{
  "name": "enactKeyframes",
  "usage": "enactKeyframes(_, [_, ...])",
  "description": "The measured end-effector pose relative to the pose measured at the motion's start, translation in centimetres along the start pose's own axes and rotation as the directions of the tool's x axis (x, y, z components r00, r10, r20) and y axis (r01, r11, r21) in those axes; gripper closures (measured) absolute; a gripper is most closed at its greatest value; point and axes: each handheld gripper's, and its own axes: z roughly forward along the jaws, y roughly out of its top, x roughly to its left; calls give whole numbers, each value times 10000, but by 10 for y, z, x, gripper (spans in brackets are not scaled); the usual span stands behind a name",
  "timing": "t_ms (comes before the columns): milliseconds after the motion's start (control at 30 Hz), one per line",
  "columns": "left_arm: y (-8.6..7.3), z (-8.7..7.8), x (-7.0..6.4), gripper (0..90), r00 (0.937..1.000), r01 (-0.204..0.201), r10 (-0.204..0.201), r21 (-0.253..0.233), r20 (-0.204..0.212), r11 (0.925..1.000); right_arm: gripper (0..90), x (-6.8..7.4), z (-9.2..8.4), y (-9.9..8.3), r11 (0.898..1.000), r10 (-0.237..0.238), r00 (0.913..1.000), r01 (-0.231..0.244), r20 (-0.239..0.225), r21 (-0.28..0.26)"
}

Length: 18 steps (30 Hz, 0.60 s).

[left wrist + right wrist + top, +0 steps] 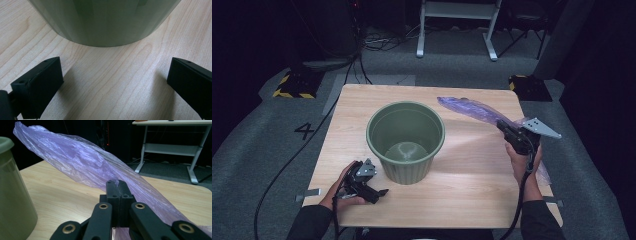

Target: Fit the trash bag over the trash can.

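Green ribbed bin (406, 140), plastic, upright and open-topped, standing at the centre of the high view on the wooden desk (472, 170); its inside looks bare down to the base. Purple plastic bag (469, 109), thin and translucent, drawn out into a long crumpled strip running from the upper middle of the high view down toward the right, its far end raised above the desk to the right of the bin's rim. Right gripper (502, 125), held in a hand at the right of the high view, right of the bin and apart from it; in the right gripper view its fingers (113, 191) stand together, clamped on the bag, whose film passes between them and trails on to the lower right. Left gripper (381, 192), held low at the lower left of the high view, just beside the foot of the bin; in the left gripper view its fingers (40, 85) stand wide apart with bare desk between them and the bin's wall just ahead, not touched.
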Motion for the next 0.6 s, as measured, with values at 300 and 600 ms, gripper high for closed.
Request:
enactKeyframes(300, [2,1,-1,0,9999,18,-18,21,-109,10000,900,13,-8,18,9987,-392,9987,381,-324,-340])
enactKeyframes(600, [12,11,-3,0,10000,-60,60,27,-58,10000,900,30,-14,36,9938,-874,9940,824,-658,-749])
